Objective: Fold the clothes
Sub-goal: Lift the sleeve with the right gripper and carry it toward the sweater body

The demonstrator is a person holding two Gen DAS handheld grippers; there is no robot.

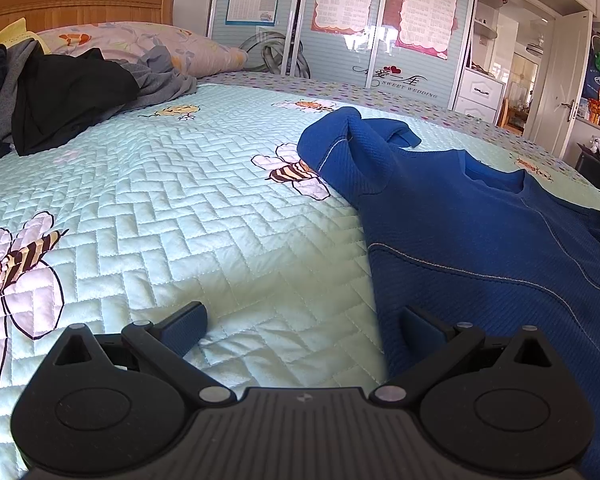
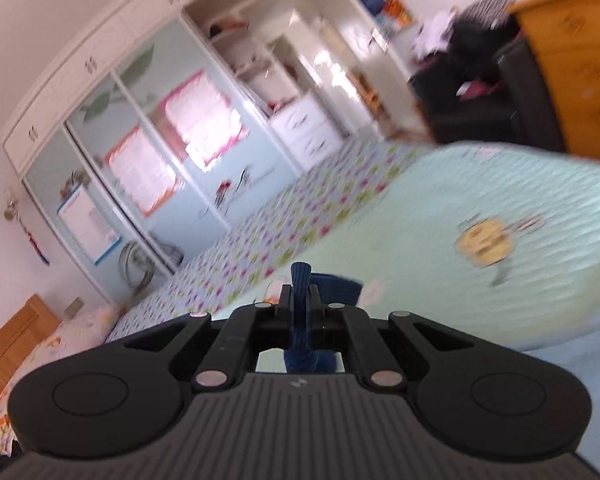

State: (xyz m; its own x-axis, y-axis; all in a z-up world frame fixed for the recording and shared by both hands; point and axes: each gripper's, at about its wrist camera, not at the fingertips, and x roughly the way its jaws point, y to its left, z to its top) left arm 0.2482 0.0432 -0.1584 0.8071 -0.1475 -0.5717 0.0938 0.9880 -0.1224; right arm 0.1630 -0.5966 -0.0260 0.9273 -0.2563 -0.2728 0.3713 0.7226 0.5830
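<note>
A blue knit sweater point(image 1: 480, 232) lies on the pale green quilted bed point(image 1: 180, 200), collar towards the wardrobe, with one sleeve point(image 1: 352, 140) folded back near the shoulder. My left gripper point(image 1: 304, 320) is open and empty, low over the quilt at the sweater's near left edge; its right finger point(image 1: 416, 322) is over the blue cloth. In the blurred, tilted right wrist view, my right gripper point(image 2: 301, 292) is shut on a strip of the blue sweater point(image 2: 302, 312), held above the bed point(image 2: 520, 200).
A heap of black and grey clothes point(image 1: 60, 96) lies at the bed's far left beside a floral pillow point(image 1: 152, 44) and wooden headboard point(image 1: 76, 4). A sliding-door wardrobe point(image 1: 340, 24) stands behind the bed. A dark chair with clothes point(image 2: 476, 92) stands past the bed's foot.
</note>
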